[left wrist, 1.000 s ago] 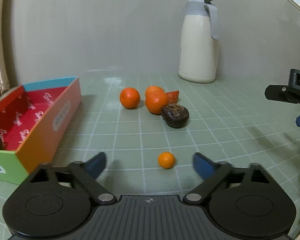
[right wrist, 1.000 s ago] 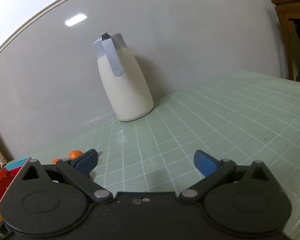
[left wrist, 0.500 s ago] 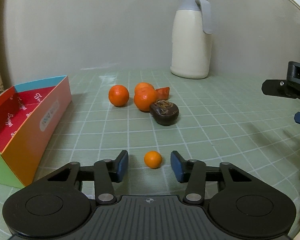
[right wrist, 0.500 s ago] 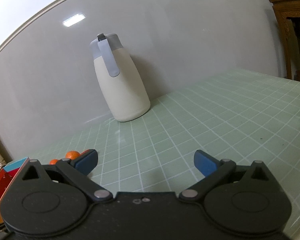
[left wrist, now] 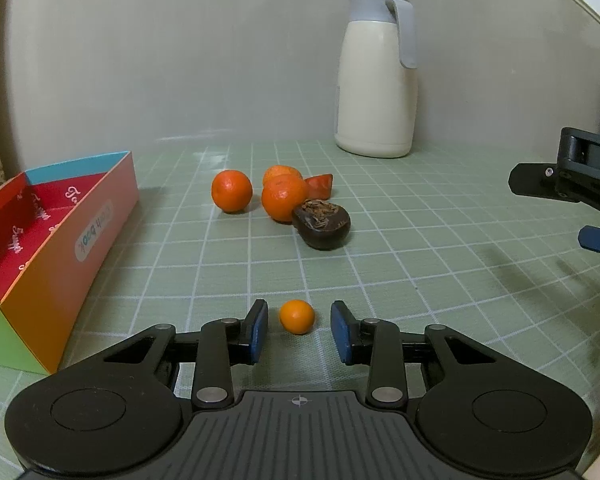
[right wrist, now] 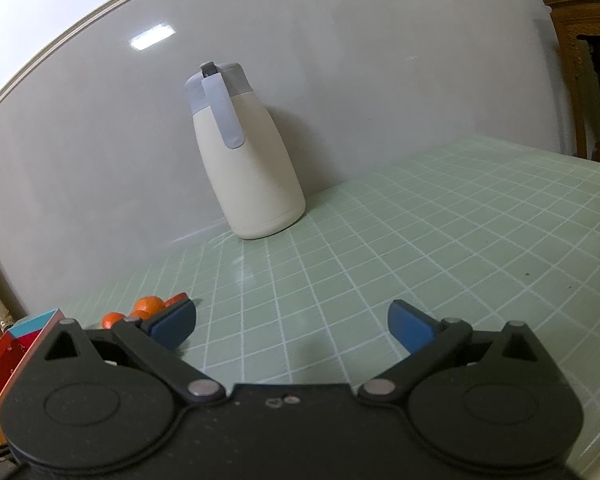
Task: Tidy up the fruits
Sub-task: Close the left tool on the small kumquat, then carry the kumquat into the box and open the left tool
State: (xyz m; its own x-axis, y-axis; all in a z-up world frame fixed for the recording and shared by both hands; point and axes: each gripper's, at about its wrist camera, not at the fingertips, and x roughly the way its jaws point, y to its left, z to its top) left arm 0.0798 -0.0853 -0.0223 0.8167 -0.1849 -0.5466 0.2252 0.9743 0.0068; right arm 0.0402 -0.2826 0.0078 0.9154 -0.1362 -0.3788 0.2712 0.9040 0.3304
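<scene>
A small orange fruit lies on the green grid mat between the blue pads of my left gripper. The jaws are partly closed around it, with a gap on each side. Behind it sit three oranges, a red fruit piece and a dark brown fruit. A colourful open box stands at the left. My right gripper is open and empty above the mat; it also shows at the right edge of the left wrist view.
A cream jug with a grey lid stands against the back wall, also in the right wrist view. A wooden piece of furniture stands at the far right beyond the table edge.
My left gripper's jaws have narrowed from wide open to close around the small orange fruit, and the gripper has lowered and moved forward. The right gripper has barely moved.
</scene>
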